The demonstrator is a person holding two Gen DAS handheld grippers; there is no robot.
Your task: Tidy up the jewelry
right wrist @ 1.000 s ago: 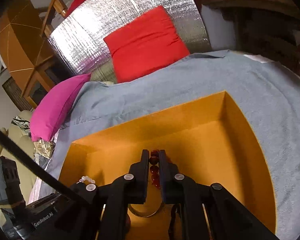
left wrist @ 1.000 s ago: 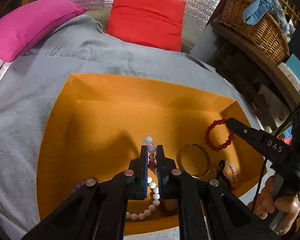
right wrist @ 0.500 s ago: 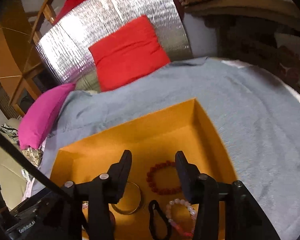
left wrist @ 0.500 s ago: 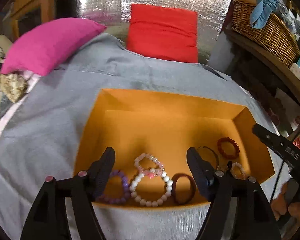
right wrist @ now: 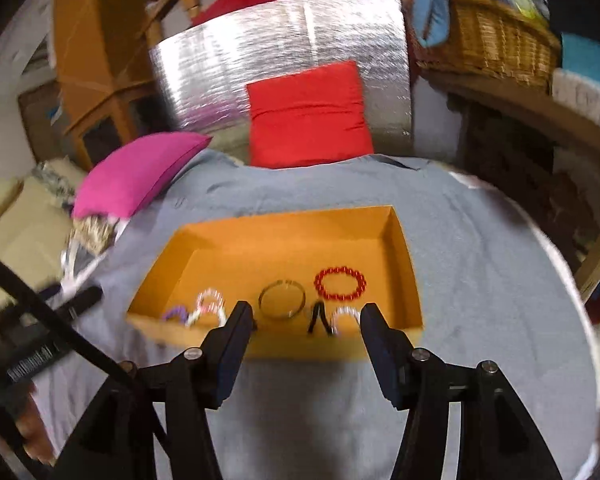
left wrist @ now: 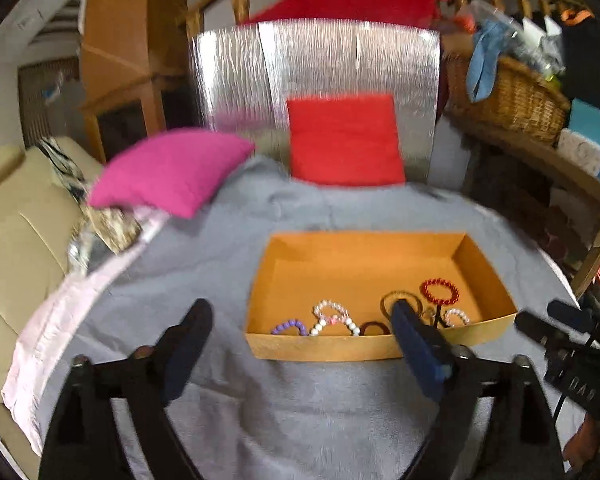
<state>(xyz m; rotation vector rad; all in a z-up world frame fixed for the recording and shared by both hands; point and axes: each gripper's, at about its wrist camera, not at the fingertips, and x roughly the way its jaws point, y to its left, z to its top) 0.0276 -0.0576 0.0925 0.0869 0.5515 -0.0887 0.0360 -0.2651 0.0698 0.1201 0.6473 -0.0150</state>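
Both claws, left (left wrist: 300,344) and right (right wrist: 306,334), have just been opening, empty; bracelets lie beyond them along the orange tray's (right wrist: 300,346) near wall

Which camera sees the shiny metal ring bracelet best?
The right wrist view: the thin metal bangle lies whole in the orange box. In the left wrist view, a gripper finger hides part of it.

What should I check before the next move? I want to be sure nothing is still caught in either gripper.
1. Left gripper empty, fingers apart after opening: ok.
2. Right gripper empty, fingers apart after opening: ok.
3. Red bead bracelet lying inside the orange box: ok.
4. Metal bangle in the box: ok.
5. White bead bracelet in the box: ok.
6. Pieces untangled from one another: cannot tell.
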